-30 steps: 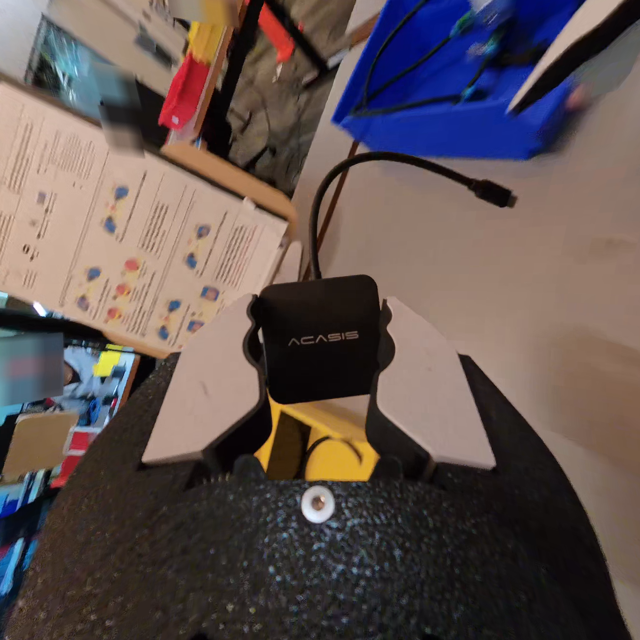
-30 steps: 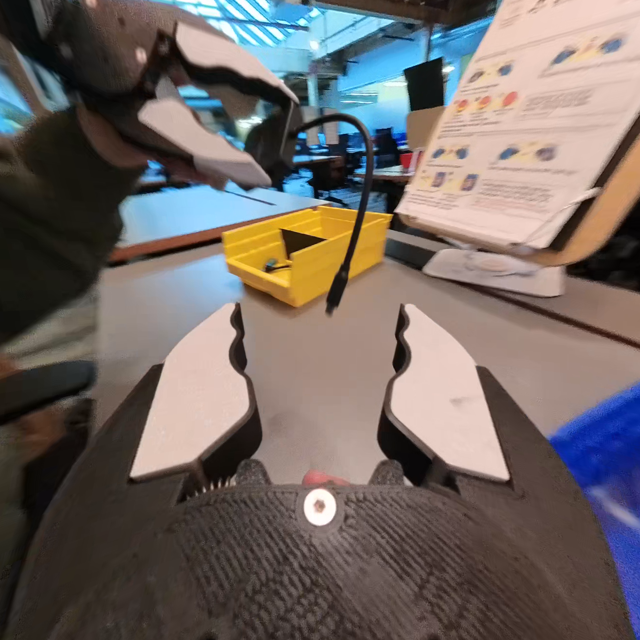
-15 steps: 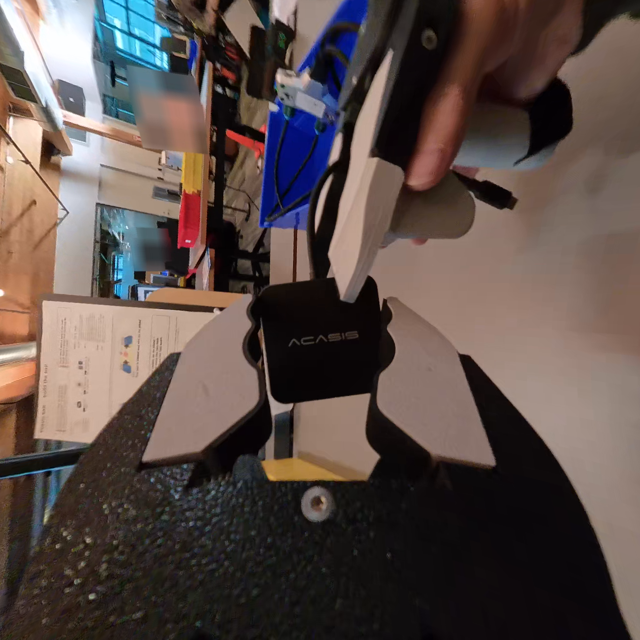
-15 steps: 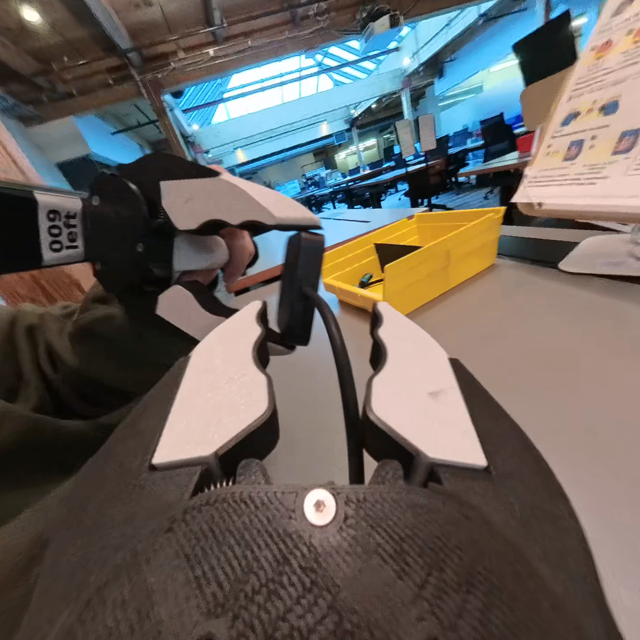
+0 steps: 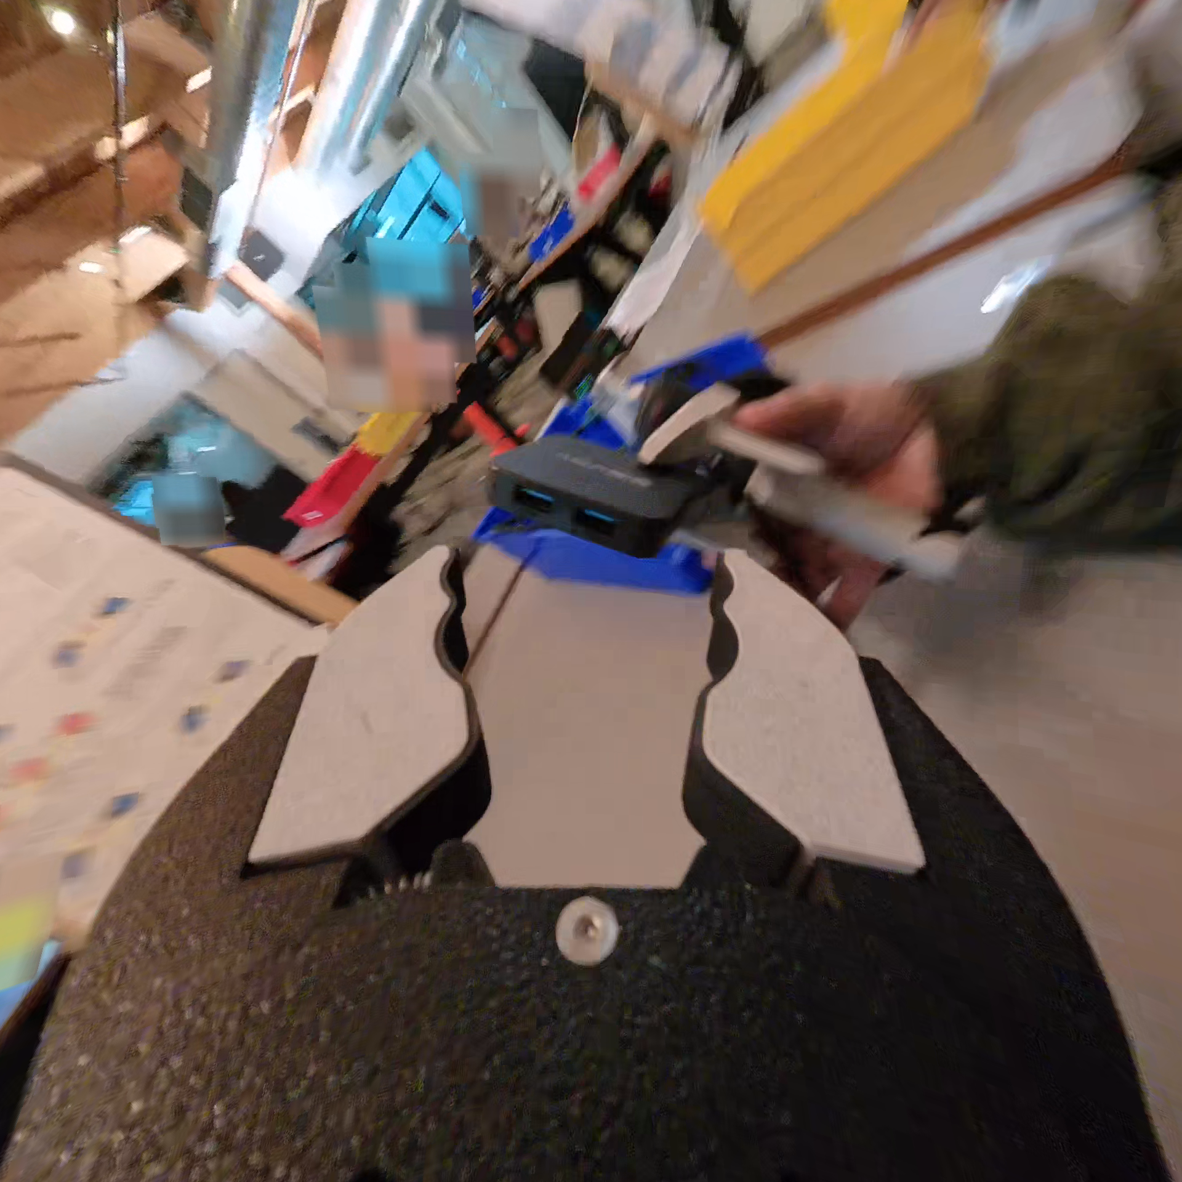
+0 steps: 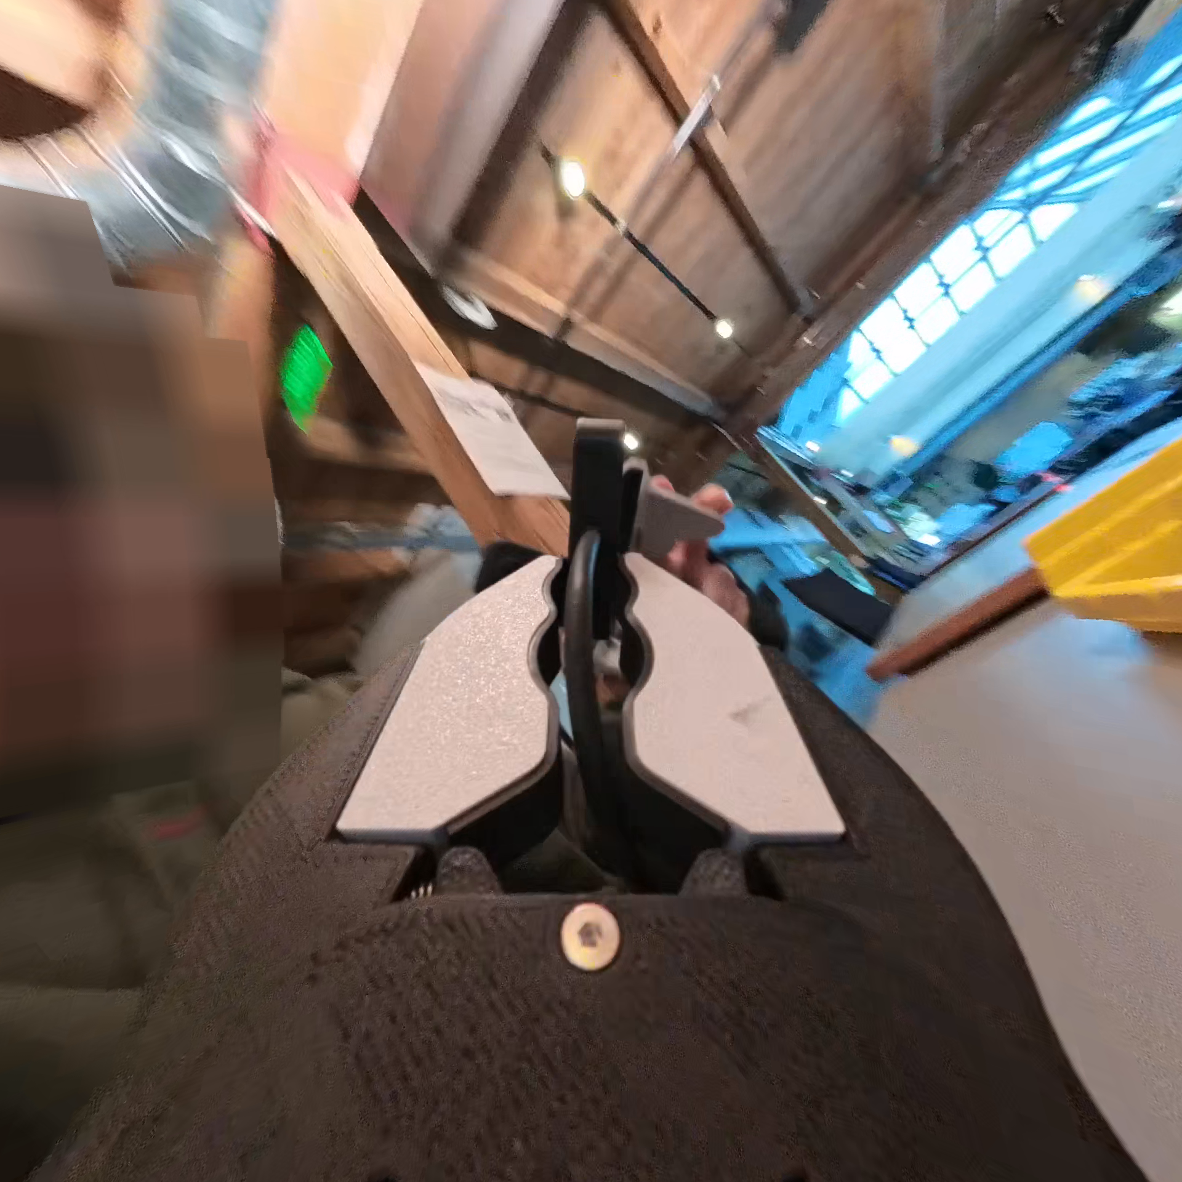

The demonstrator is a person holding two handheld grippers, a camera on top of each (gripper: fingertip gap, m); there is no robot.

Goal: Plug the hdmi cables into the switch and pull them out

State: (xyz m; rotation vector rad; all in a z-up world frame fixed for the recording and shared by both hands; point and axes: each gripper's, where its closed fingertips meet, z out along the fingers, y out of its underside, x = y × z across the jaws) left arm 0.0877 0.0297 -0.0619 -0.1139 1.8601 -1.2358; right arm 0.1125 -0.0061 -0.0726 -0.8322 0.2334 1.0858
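**A:** What does the left wrist view show?

**B:** The left gripper (image 5: pixel 585 614) fills the lower half, its jaws spread wide with nothing between them. Its fingers (image 5: pixel 377 716) are flat pale grey plates with wavy inner edges, set in a rough, speckled black body. Past them, lifted above the grey table (image 5: pixel 1023 735), is the switch (image 5: pixel 591 489): a small, flat black box with rounded corners. The side facing this camera has two rectangular ports lined in blue. The right gripper (image 5: pixel 697 441) pinches the far end of the switch, a person's hand (image 5: pixel 857 435) behind it in an olive sleeve. A blue bin (image 5: pixel 595 563) sits on the table just below the switch, and a yellow bin (image 5: pixel 831 153) lies farther off, blurred. A printed sheet (image 5: pixel 115 671) stands at the left.

**A:** And the right wrist view?

**B:** Here the switch (image 6: pixel 598 486) is seen edge-on, a thin upright black slab at the tips of the right gripper (image 6: pixel 591 575), whose jaws are drawn close together around it. This view shows what the other hides: a smooth black cable (image 6: pixel 585 703) curving from the switch back between the fingers. The ports are not visible here. Part of the left gripper (image 6: pixel 671 518) shows just beyond the switch. A yellow bin (image 6: pixel 1113 550) rests on the table (image 6: pixel 1023 799) at right, under wooden beams.
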